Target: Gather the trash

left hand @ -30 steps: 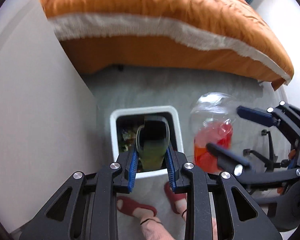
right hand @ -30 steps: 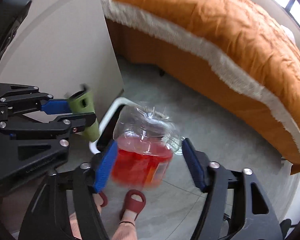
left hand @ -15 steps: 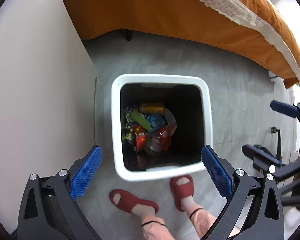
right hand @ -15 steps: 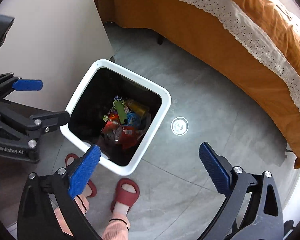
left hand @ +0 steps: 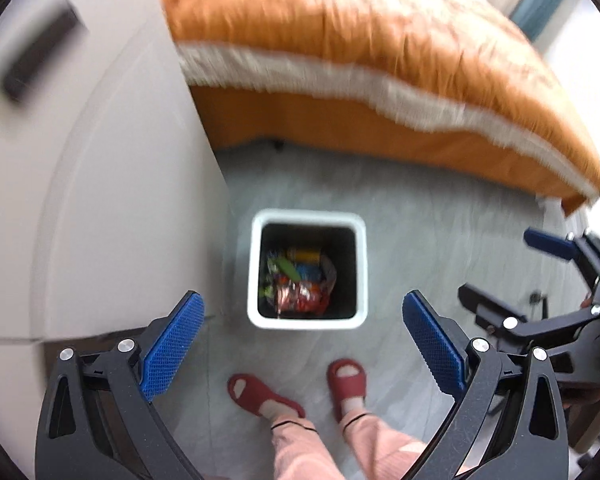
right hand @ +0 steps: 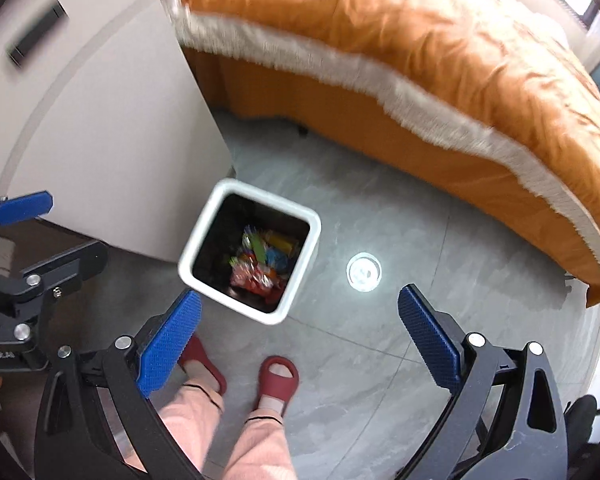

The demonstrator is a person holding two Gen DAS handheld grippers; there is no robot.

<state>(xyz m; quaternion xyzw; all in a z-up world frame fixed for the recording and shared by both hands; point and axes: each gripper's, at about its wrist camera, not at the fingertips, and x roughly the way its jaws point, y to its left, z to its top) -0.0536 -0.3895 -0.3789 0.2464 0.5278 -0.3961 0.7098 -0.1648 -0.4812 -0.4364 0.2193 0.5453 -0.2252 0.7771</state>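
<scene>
A white square trash bin (left hand: pixel 256 272) stands on the grey floor, also in the right wrist view (right hand: pixel 308 240). Colourful trash (left hand: pixel 298 284) lies at its bottom, seen too in the right wrist view (right hand: pixel 262 268). My left gripper (left hand: pixel 302 342) is open and empty, high above the bin's near edge. My right gripper (right hand: pixel 298 334) is open and empty, above the floor just right of the bin. Each gripper shows in the other's view: the right one (left hand: pixel 512 278) and the left one (right hand: pixel 56 232).
A white cabinet (left hand: pixel 100 200) stands left of the bin. A bed with an orange cover (left hand: pixel 360 52) lies behind it. The person's feet in red slippers (left hand: pixel 346 380) stand just before the bin. A round floor drain (right hand: pixel 364 272) lies right of the bin.
One second ago the left gripper held a green bottle and the right a bottle of red liquid; both opened and the bottles dropped into the bin. Since then both grippers have risen away.
</scene>
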